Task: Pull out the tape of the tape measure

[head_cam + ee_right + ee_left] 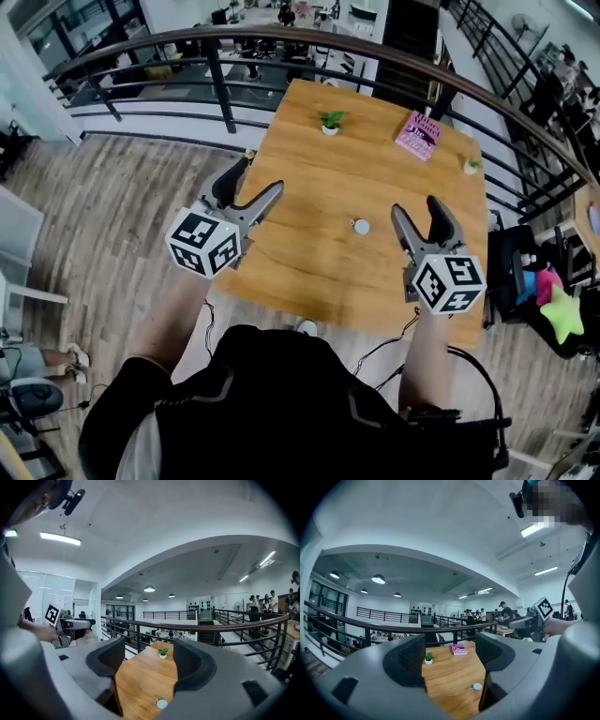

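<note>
A small round pale tape measure [361, 226] lies near the middle of the wooden table [309, 262]. It also shows low in the left gripper view as the tape measure [476, 686], and in the right gripper view as the tape measure [161, 704]. My left gripper [253, 183] hovers open above the table's left edge, well left of the tape measure. Just right of it hangs my right gripper [419, 210], open too. Neither holds anything, and both are raised above the table.
A small potted plant [330, 121] and a pink book [418, 135] sit at the table's far side, with a second small plant [472, 165] at the right edge. A curved railing [281, 42] runs behind the table. A chair with coloured items [539, 291] stands right.
</note>
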{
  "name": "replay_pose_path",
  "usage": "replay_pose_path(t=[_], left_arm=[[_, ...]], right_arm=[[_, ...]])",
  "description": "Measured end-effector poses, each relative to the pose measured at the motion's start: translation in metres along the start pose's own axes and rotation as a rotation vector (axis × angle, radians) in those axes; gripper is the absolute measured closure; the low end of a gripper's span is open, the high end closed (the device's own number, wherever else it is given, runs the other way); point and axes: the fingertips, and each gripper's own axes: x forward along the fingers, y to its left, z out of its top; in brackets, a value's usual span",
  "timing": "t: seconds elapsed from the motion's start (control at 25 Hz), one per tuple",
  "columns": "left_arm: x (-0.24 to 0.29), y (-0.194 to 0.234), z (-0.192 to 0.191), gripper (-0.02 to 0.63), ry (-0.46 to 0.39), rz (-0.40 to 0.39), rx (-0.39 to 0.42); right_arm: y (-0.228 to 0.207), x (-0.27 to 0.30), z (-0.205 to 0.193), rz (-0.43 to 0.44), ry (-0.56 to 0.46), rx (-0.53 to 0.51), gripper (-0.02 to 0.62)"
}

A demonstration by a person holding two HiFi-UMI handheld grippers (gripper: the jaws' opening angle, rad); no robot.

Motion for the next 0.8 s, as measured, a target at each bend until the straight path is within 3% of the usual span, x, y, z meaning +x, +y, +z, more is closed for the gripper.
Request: replay_pose_path(t=[0.24, 0.4, 0.56, 0.8], left_arm=[[0.032, -0.001, -0.028, 0.273, 0.078, 0.011, -0.024], [0.044, 0.007, -0.048, 0.275, 0.075, 0.033, -0.008], [0.057, 0.017, -0.084, 0.275, 0.143, 0.021, -0.017], [0.063, 0.035, -0.151, 0.275, 0.258, 0.038, -0.108]], right_arm=[[-0.03, 0.028, -0.026, 0.033, 0.043, 0.018, 0.28], [-0.038, 0.053, -0.058, 0.037, 0.073, 0.028, 0.308], [-0.042, 0.076, -0.098, 0.038, 0.129, 0.04, 0.308], [-0.044, 0.105, -0.178, 0.043, 0.257, 0.073, 0.319]])
